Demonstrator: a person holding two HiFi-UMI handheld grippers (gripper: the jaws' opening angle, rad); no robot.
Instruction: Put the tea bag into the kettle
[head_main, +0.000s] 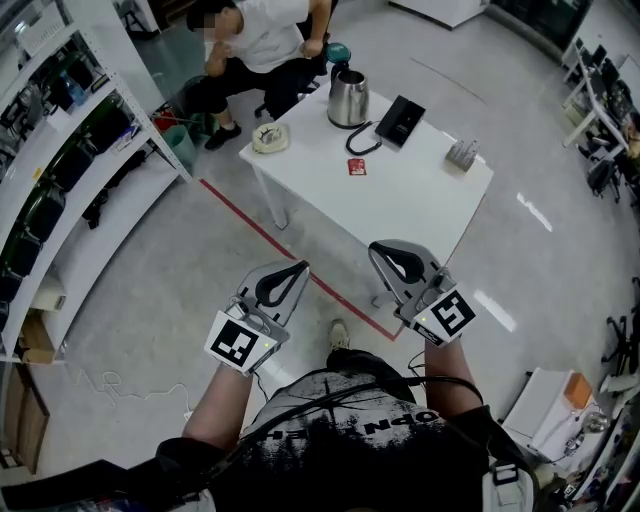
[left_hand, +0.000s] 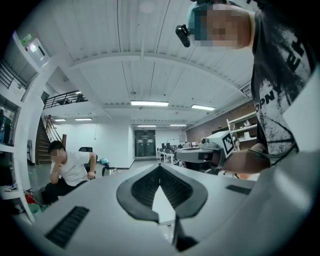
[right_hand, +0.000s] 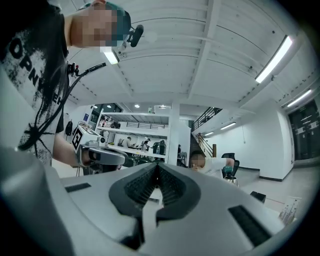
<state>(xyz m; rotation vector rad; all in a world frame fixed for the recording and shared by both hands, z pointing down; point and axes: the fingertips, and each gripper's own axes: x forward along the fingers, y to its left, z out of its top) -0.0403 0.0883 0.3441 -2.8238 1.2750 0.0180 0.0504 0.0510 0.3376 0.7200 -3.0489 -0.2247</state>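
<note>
A small red tea bag (head_main: 356, 166) lies flat on the white table (head_main: 420, 210), well ahead of me. The steel kettle (head_main: 347, 98) stands at the table's far edge, lid on; it also shows small and far off as the kettle (left_hand: 108, 170) and the kettle (right_hand: 229, 179). My left gripper (head_main: 300, 266) and right gripper (head_main: 375, 248) are held side by side above the floor, short of the table's near corner. Both are shut, their jaws meeting with nothing between them, as seen for the left gripper (left_hand: 160, 167) and the right gripper (right_hand: 156, 165).
A black kettle base (head_main: 400, 121) with its cord lies right of the kettle, a round dish (head_main: 270, 137) at the left corner, a grey item (head_main: 462, 154) at the right. A seated person (head_main: 262, 40) is behind the table. Shelving (head_main: 60, 170) lines the left; a red floor line (head_main: 270, 240) passes under the table.
</note>
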